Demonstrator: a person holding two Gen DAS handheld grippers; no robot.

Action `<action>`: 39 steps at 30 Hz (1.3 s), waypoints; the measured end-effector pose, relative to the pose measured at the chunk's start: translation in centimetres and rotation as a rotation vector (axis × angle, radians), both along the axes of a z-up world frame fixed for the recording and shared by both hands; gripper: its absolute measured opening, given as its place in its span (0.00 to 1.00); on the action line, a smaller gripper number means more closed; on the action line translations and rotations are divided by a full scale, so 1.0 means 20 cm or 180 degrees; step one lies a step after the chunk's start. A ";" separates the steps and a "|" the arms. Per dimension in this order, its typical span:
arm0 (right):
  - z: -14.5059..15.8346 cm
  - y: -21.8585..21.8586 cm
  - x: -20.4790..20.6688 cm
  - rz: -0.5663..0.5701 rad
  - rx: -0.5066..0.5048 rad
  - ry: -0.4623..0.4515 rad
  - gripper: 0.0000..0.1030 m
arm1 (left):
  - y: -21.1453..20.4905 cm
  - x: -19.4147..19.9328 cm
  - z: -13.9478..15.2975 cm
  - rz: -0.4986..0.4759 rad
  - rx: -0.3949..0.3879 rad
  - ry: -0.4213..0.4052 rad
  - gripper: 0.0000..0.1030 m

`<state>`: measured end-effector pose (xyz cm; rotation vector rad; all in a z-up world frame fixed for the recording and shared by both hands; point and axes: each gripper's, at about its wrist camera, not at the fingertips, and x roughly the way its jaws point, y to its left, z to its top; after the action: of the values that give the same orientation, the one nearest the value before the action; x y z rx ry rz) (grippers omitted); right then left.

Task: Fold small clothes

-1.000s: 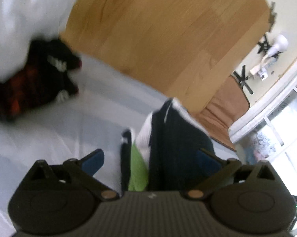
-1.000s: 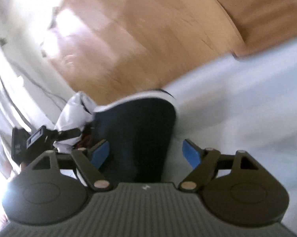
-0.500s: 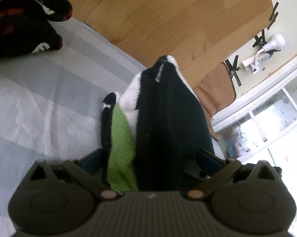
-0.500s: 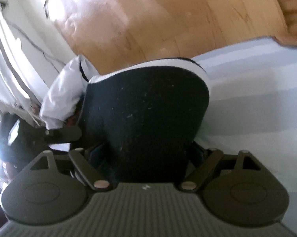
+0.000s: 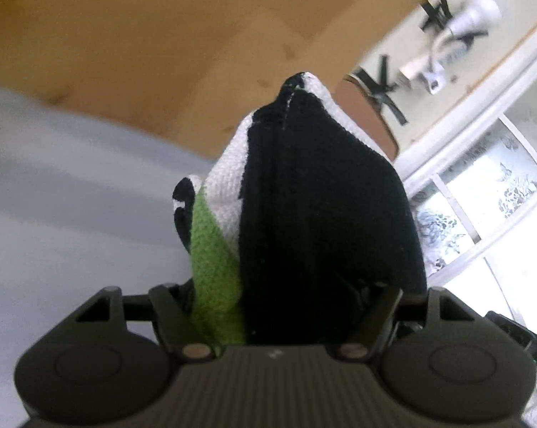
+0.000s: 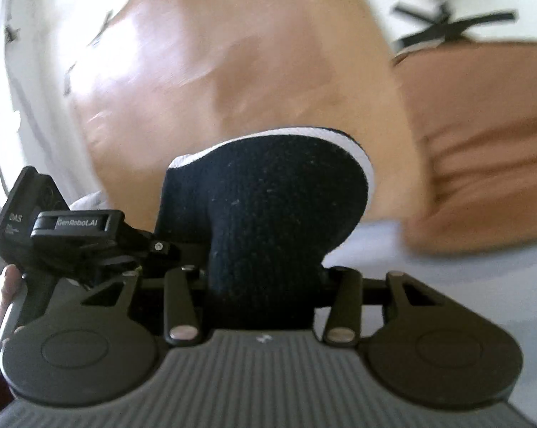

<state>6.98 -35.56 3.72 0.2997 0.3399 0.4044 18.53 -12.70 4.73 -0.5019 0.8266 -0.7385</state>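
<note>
A small folded garment [image 5: 322, 214], black with white and a green patch [image 5: 211, 267], fills the left wrist view. My left gripper [image 5: 286, 285] is closing on its near end; the cloth bulges between the jaws, hides the pads and hangs above the striped sheet [image 5: 72, 196]. In the right wrist view the same garment [image 6: 275, 207] shows as a black lobe with a white edge. My right gripper [image 6: 268, 271] is closing on it too, and the cloth is pinched narrow between its fingers. The left gripper's body [image 6: 72, 228] sits close at the left, held by a hand [image 6: 4, 296].
The pale striped sheet [image 6: 446, 285] ends just beyond the garment. Past it lie a wooden floor [image 5: 161, 53] and a brown mat [image 6: 482, 142]. A wall plug and cable taped down [image 5: 457, 35] and a window [image 5: 482, 196] are at the right.
Both grippers went from wide open around the garment to closed on it. The left view swung away from the dark clothes pile, and the garment rose off the sheet.
</note>
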 end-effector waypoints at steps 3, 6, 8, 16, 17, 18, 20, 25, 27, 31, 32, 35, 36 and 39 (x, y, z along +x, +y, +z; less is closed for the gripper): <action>0.01 -0.23 0.17 -0.0202 0.0018 -0.0002 0.47 | -0.29 0.20 0.01 -0.0102 0.0026 -0.0121 0.68; -0.06 -0.44 0.39 -0.0337 0.0090 0.0184 0.48 | -0.50 0.38 -0.07 -0.0064 0.0130 -0.0059 0.68; -0.15 -0.49 0.52 -0.0447 0.0054 0.0440 0.48 | -0.60 0.47 -0.17 0.0015 0.0364 0.0086 0.65; -0.26 -0.46 0.57 -0.0613 -0.0330 0.0610 0.72 | -0.66 0.37 -0.27 0.0303 0.0724 -0.0132 0.81; -0.26 -0.46 0.55 -0.0627 -0.0347 0.0567 0.74 | -0.65 0.33 -0.25 0.0395 0.0790 -0.0139 0.81; -0.26 -0.46 0.53 -0.0672 -0.0375 0.0527 0.77 | -0.63 0.27 -0.22 0.0512 0.0857 -0.0184 0.81; -0.25 -0.45 0.48 -0.0810 -0.0445 0.0462 0.79 | -0.57 0.18 -0.18 0.0645 0.0952 -0.0277 0.82; -0.21 -0.45 0.29 -0.1052 -0.0408 0.0437 0.81 | -0.46 -0.18 -0.14 0.0863 0.1306 -0.0530 0.84; -0.19 -0.45 0.16 -0.1125 -0.0382 0.0473 0.83 | -0.44 -0.31 -0.16 0.0857 0.1450 -0.0649 0.84; -0.20 -0.42 -0.06 -0.1193 -0.0129 0.0618 0.83 | -0.40 -0.55 -0.20 0.0824 0.1661 -0.0875 0.87; -0.21 -0.39 -0.13 -0.1211 -0.0106 0.0634 0.84 | -0.40 -0.59 -0.20 0.0822 0.1712 -0.0917 0.88; -0.24 -0.28 -0.29 -0.1258 -0.0115 0.0648 0.85 | -0.38 -0.71 -0.22 0.0822 0.1874 -0.1051 0.90; -0.25 -0.24 -0.33 -0.1277 -0.0124 0.0644 0.85 | -0.37 -0.75 -0.22 0.0822 0.1920 -0.1092 0.90; -0.29 -0.13 -0.43 -0.1346 -0.0187 0.0647 0.86 | -0.37 -0.83 -0.21 0.0826 0.2001 -0.1223 0.92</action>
<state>-1.70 -38.14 -2.03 0.3466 0.4741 -0.0527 2.01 -20.20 0.58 0.1003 0.5737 -0.2897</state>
